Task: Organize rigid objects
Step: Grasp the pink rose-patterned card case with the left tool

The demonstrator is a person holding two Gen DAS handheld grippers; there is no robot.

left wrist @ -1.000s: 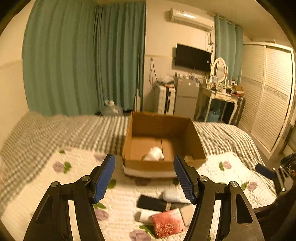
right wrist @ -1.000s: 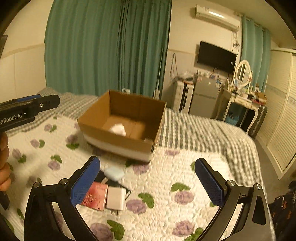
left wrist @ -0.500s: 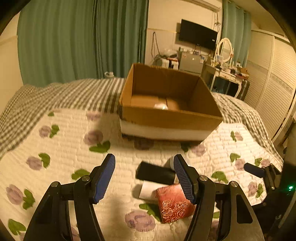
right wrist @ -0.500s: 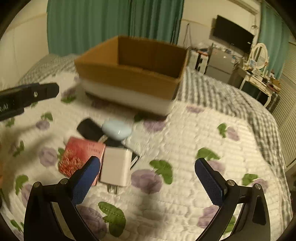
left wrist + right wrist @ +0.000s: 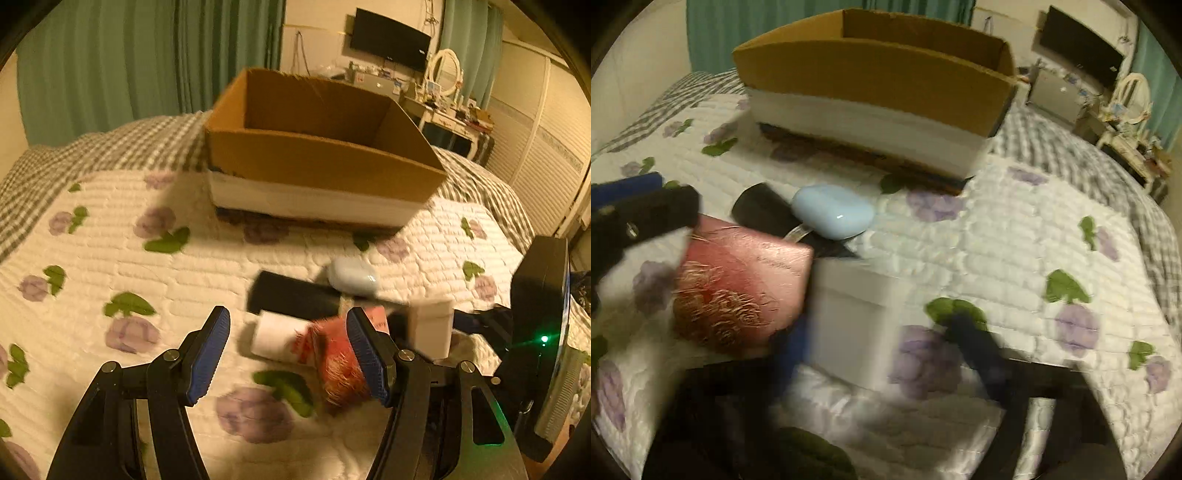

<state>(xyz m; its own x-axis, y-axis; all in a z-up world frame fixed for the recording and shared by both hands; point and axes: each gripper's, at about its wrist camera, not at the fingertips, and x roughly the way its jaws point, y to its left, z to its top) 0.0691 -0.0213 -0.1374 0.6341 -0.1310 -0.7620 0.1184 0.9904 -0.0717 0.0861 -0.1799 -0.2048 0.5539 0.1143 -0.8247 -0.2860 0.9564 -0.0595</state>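
Right gripper (image 5: 882,336) jaws are closing around the white charger (image 5: 849,317); left gripper (image 5: 291,350) gapes, red box (image 5: 338,365) at its three o'clock.

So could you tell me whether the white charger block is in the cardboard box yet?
Not yet: the white charger block lies on the quilt before the cardboard box.
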